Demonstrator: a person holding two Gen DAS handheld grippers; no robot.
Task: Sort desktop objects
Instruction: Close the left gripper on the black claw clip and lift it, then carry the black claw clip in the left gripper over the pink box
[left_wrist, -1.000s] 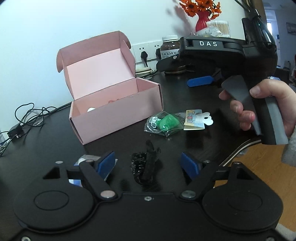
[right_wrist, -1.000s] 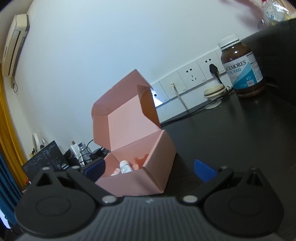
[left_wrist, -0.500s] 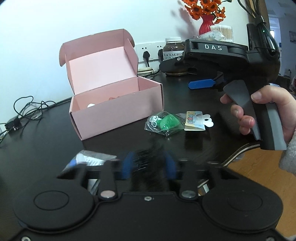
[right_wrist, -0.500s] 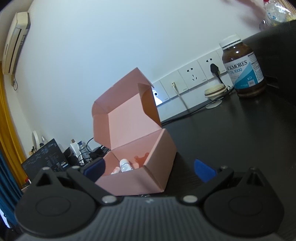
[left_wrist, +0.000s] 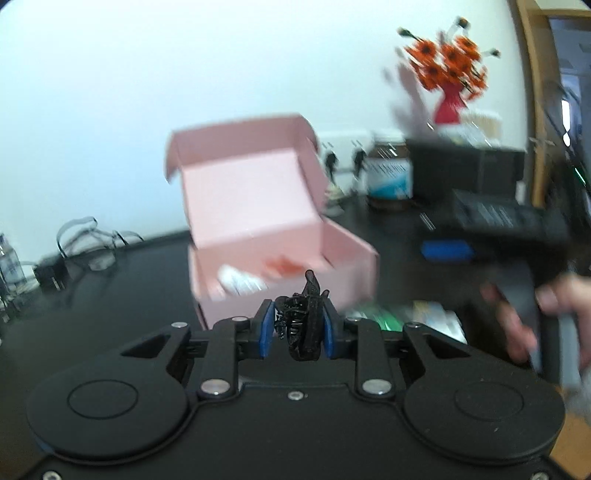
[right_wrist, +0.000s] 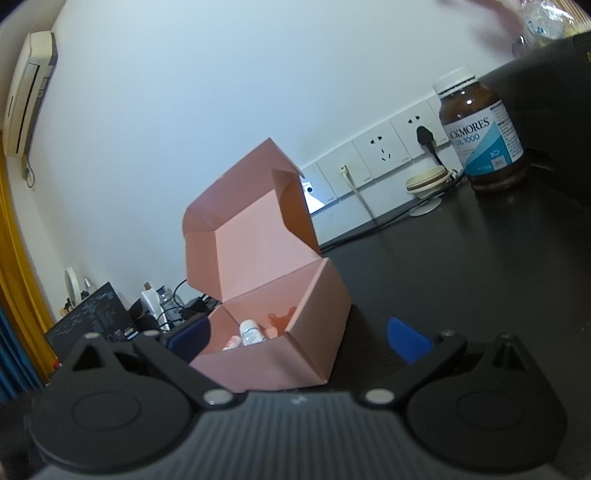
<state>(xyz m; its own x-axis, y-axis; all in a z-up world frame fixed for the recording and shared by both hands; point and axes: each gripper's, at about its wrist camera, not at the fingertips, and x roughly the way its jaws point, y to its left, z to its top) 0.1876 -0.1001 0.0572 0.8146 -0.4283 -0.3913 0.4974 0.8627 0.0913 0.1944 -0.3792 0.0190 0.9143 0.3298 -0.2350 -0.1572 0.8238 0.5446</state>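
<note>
While the left-wrist view was smeared by motion blur, the left gripper (left_wrist: 297, 334) showed clearly at lower centre, its blue pads clenched on a black hair claw clip (left_wrist: 303, 325) that stood upright between them, in front of the pink box (left_wrist: 280, 236). The box sat mid-frame on a black desk (left_wrist: 110, 280) with its lid flipped up; a small white bottle (right_wrist: 251, 334) and something orange-red lay inside. A green packet (left_wrist: 384, 317) lay on the desk at right of the clip, blurred. The right gripper (right_wrist: 299, 338) at the bottom of its own view had its jaws spread wide, released, nothing between them, the box corner just beyond. In the left view the person's hand (left_wrist: 546, 317) wrapped its handle at the right edge.

Room: plain white wall (right_wrist: 221, 92), row of sockets (right_wrist: 380, 151) with a plug in one, brown supplement bottle (right_wrist: 480, 136) on the desk at upper right, air conditioner (right_wrist: 27, 88) at upper left, yellow curtain at the left edge, a dark screen (right_wrist: 92, 317) and cables at lower left. Red vase with orange flowers (left_wrist: 448, 85) at upper right of the left view.
</note>
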